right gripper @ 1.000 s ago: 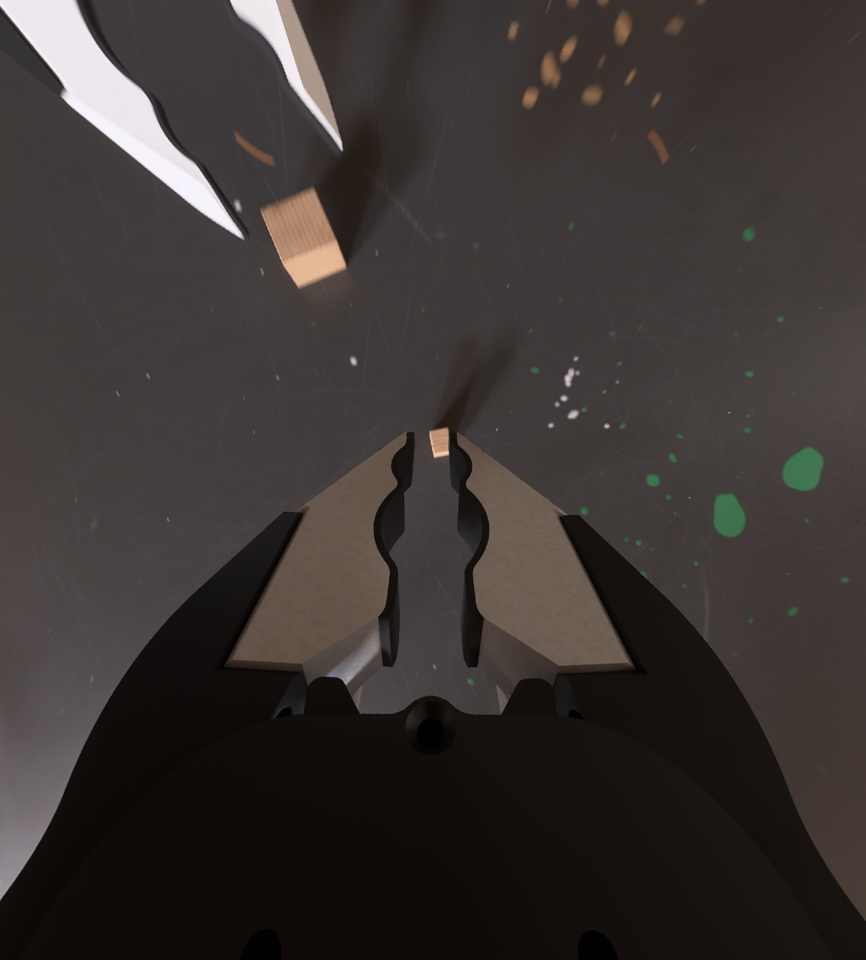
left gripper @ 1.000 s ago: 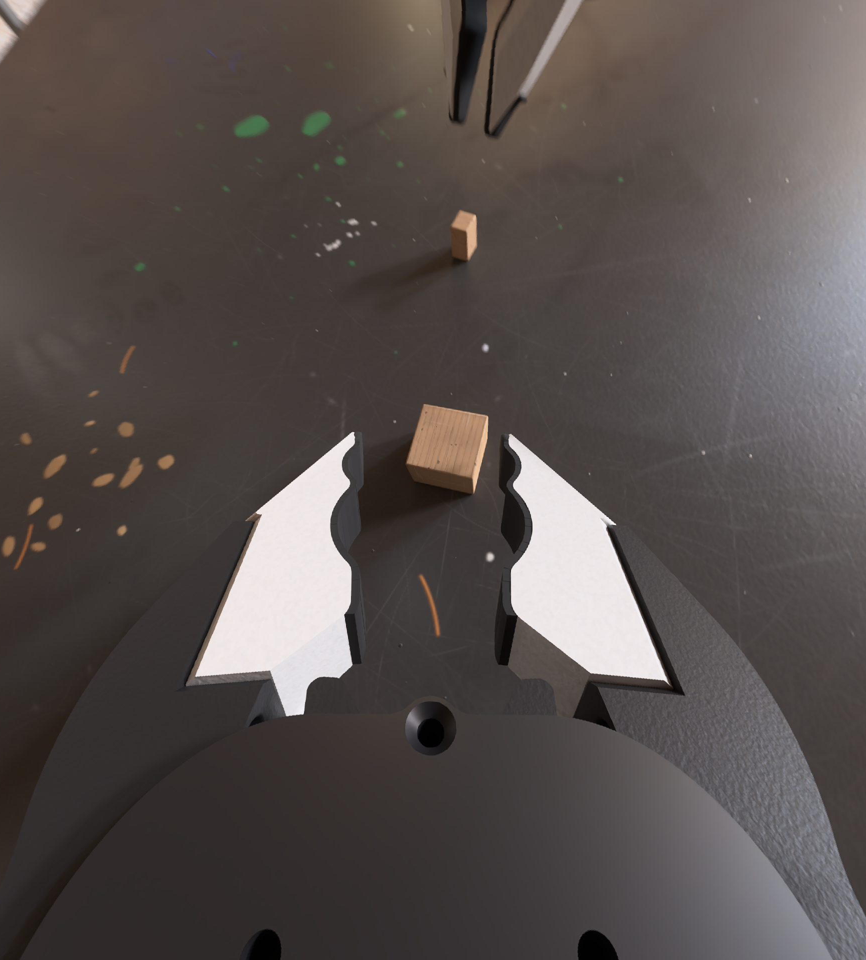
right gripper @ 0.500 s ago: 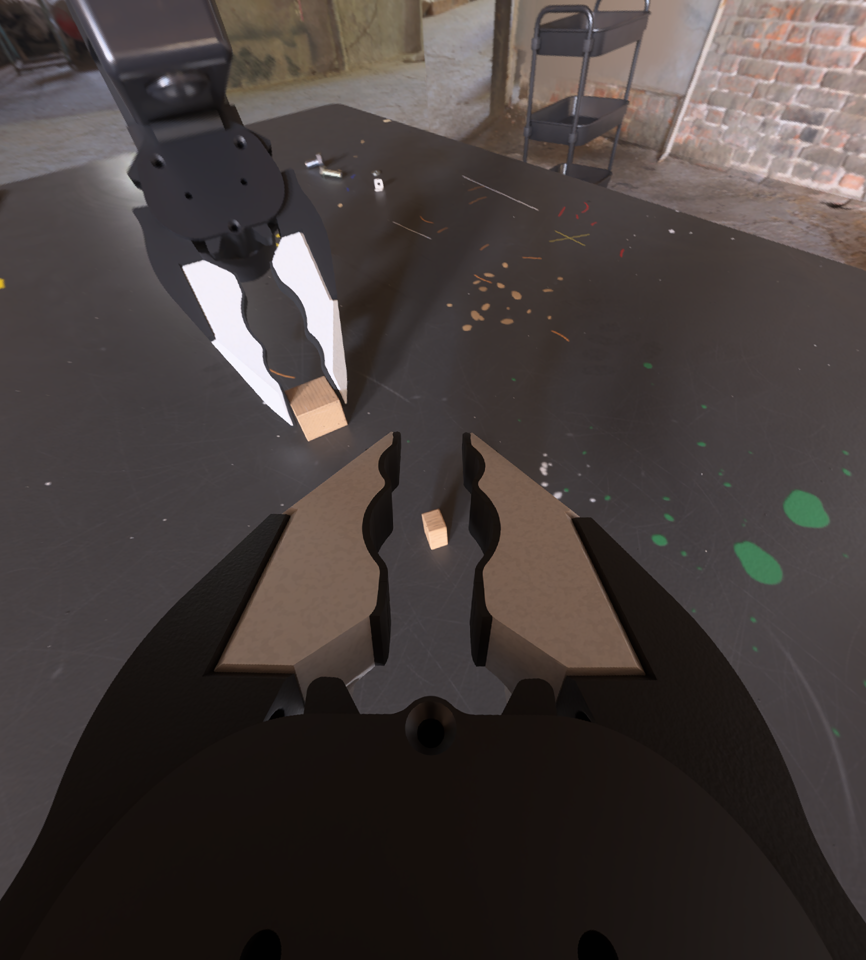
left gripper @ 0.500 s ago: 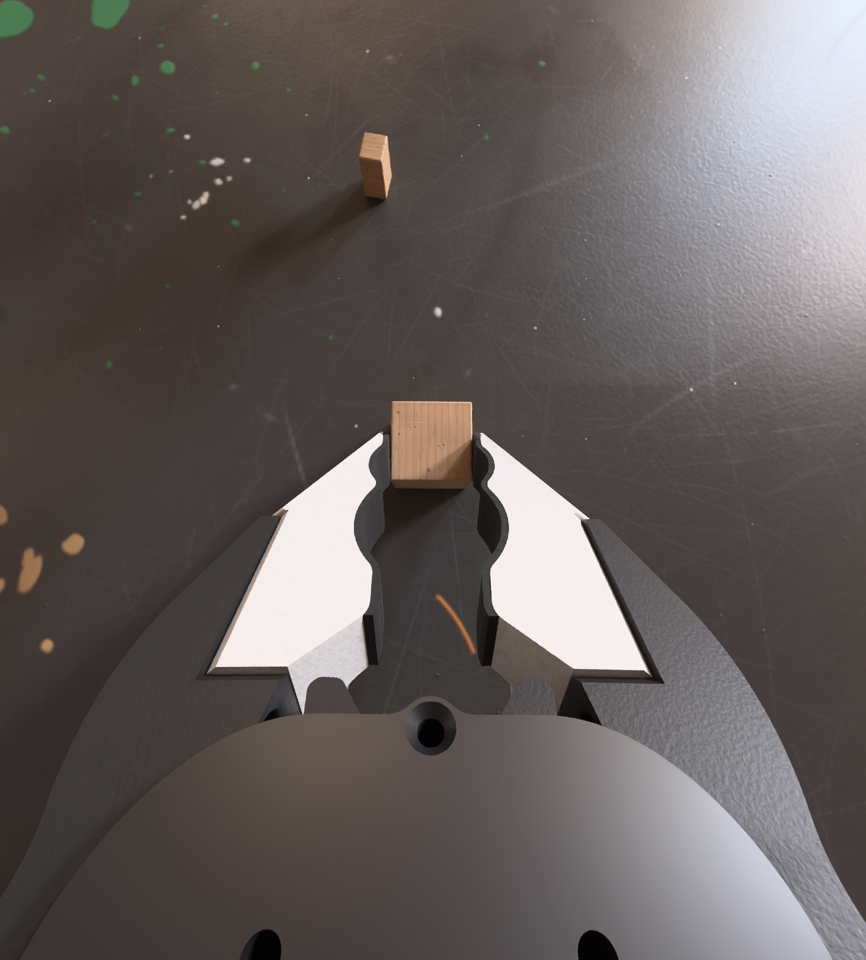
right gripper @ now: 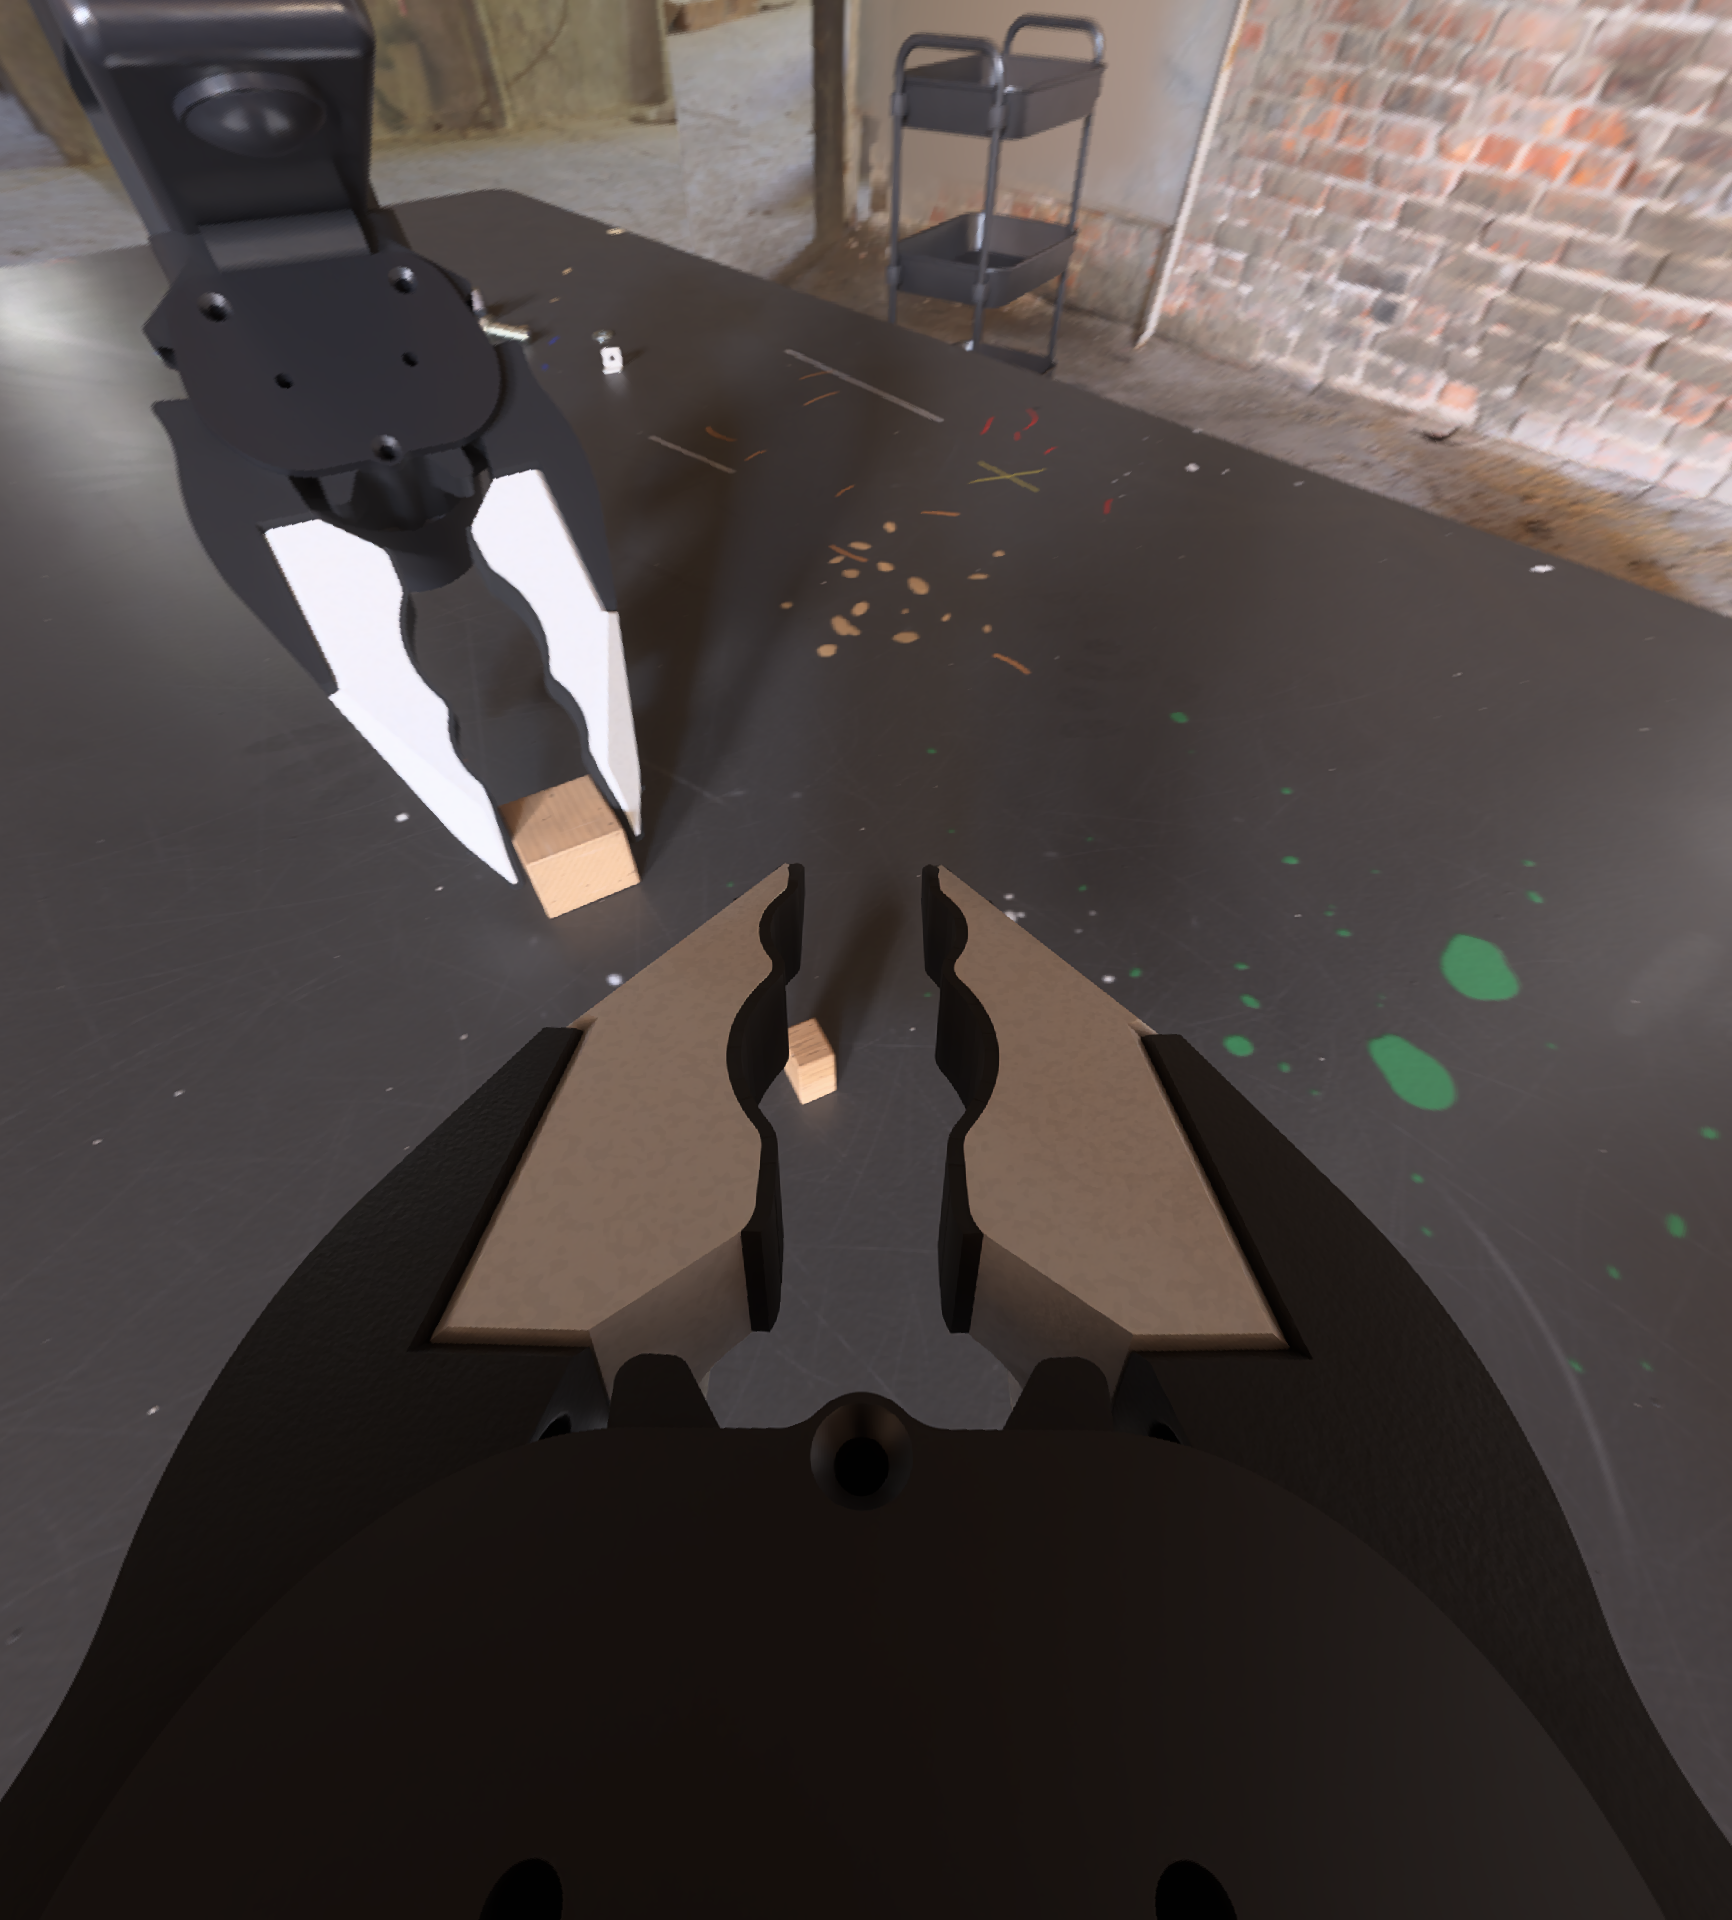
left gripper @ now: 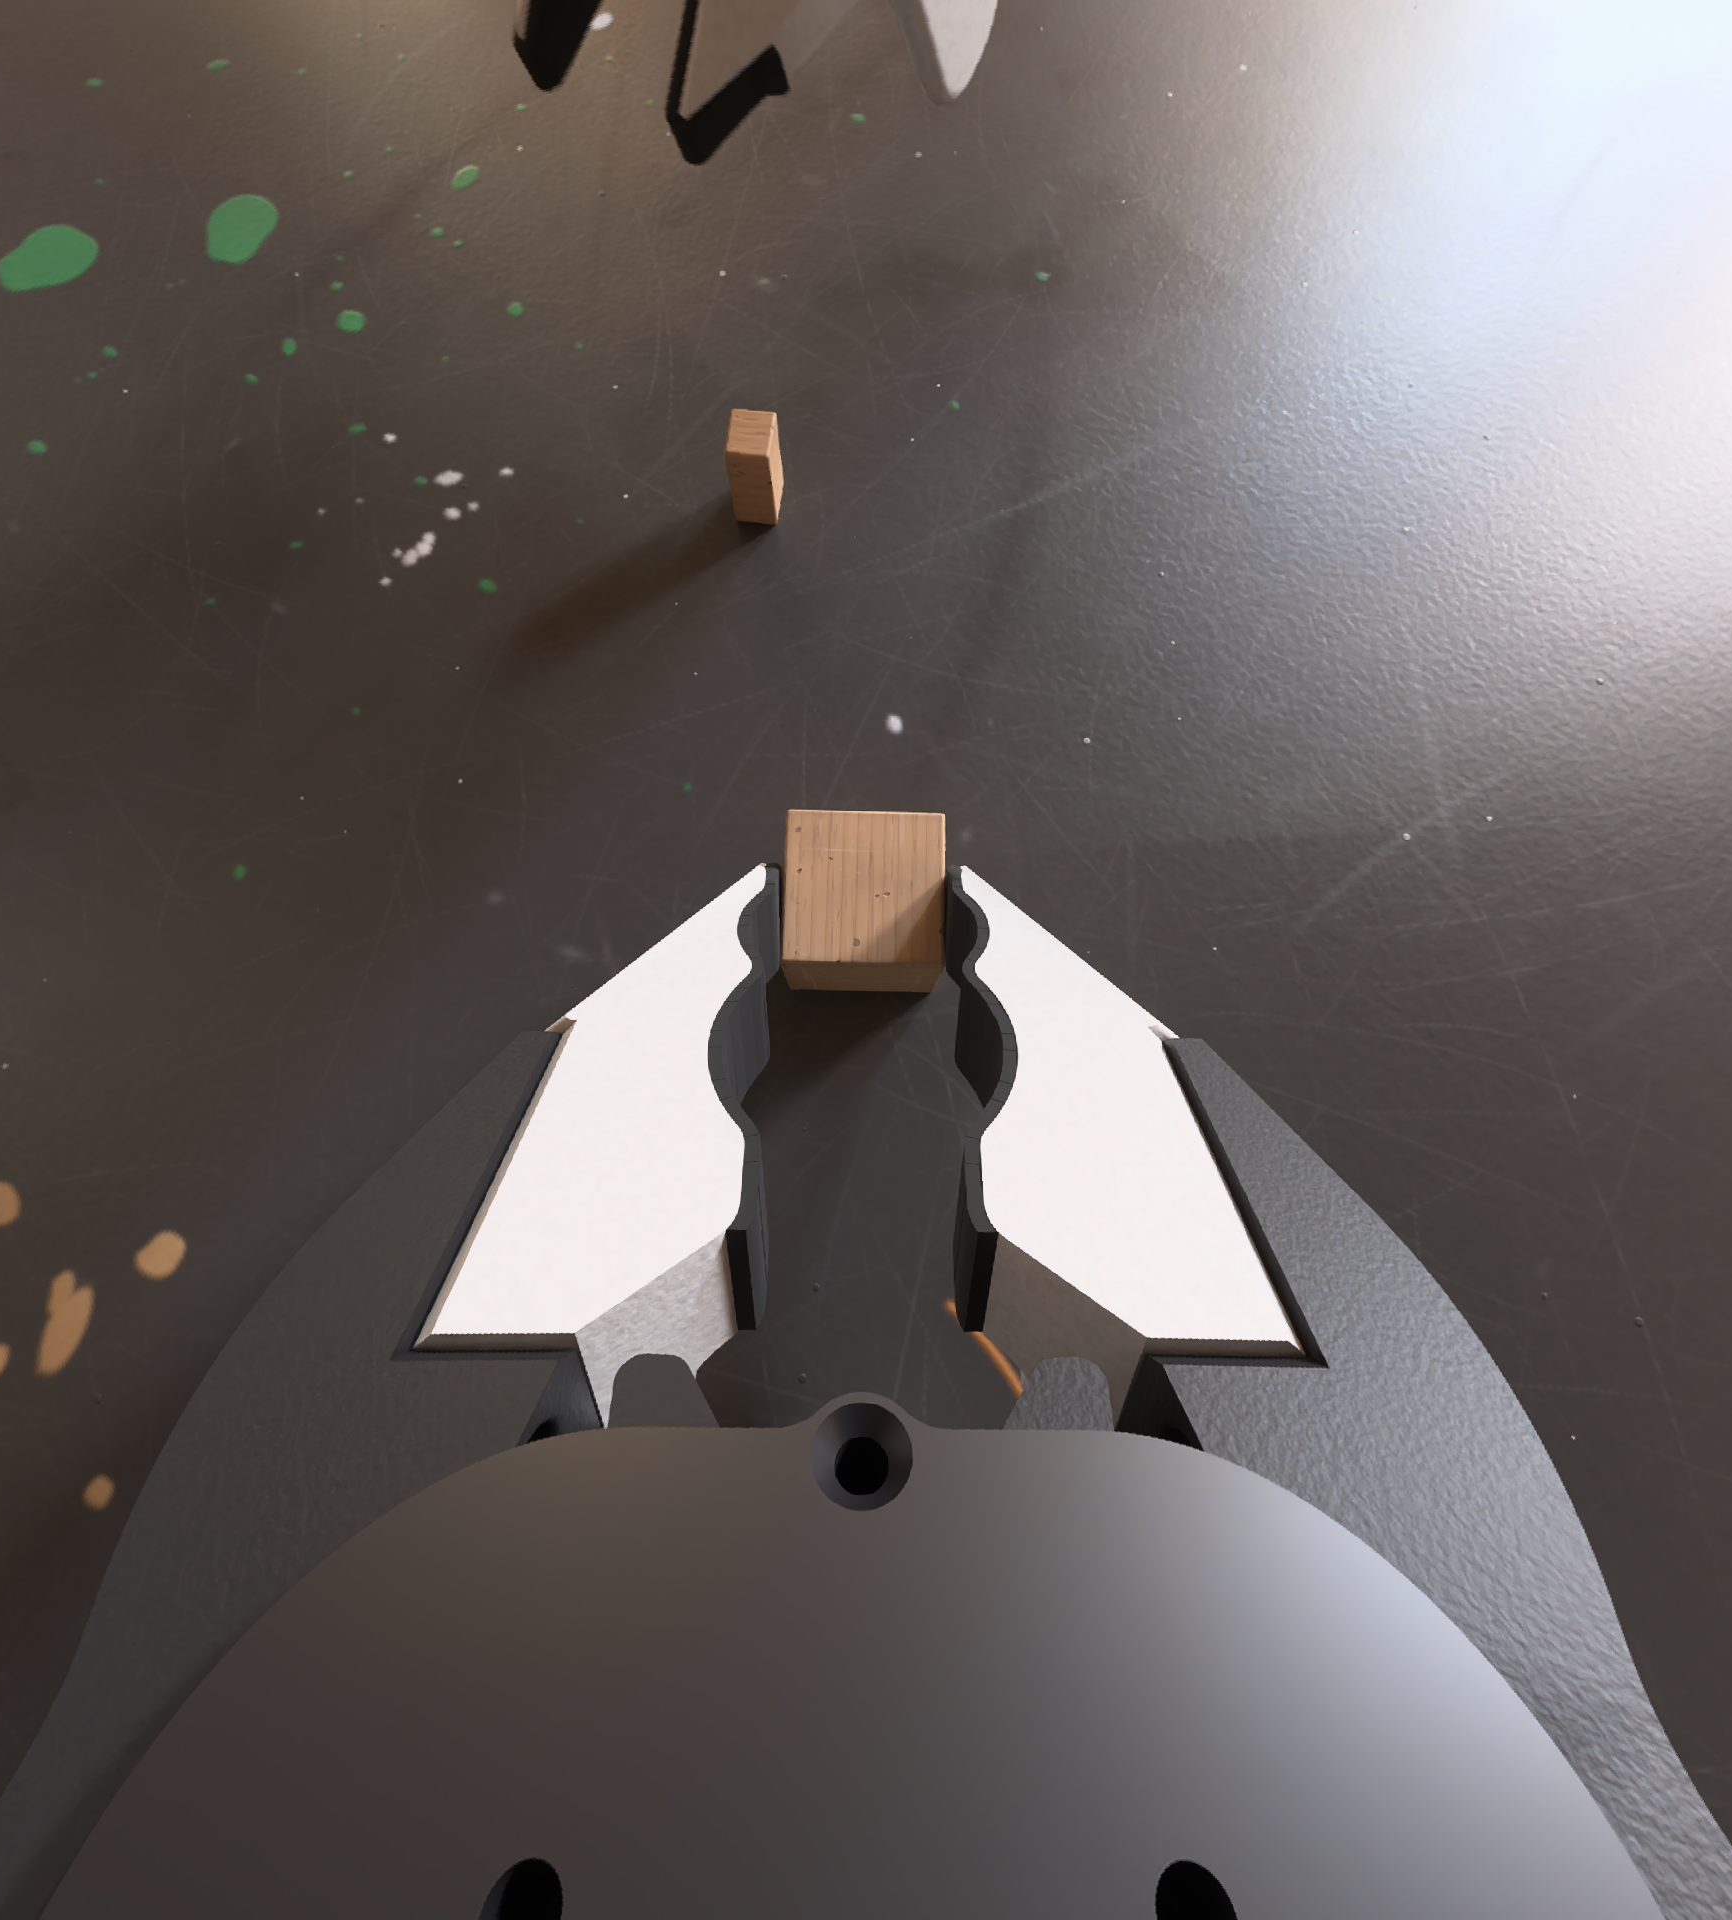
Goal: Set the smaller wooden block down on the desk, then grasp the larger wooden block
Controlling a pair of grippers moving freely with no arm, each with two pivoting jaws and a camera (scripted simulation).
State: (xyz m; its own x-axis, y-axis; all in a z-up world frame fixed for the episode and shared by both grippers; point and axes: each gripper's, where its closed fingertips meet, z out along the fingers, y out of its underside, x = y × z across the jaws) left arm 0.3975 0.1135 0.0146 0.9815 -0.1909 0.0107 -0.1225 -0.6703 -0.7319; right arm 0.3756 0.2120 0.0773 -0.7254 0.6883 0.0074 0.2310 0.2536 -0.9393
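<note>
Larger block clamped by left gripper; smaller block free on desk.

The larger block (left gripper: 863, 899), a pale cube with straight grain, is pinched between the white, wavy-edged fingertips of the left gripper (left gripper: 863, 883) on the scuffed, paint-flecked dark desk (left gripper: 1361, 727). The smaller block (left gripper: 754, 465) is seen upright at 12 o'clock, well apart. The right gripper (right gripper: 862, 883), tan-faced, is held parted above it, gripping nothing.

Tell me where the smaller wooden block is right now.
The smaller wooden block stands on the desk, below the open right gripper in the right wrist view, free of both fingers, left of the green paint spots.
</note>
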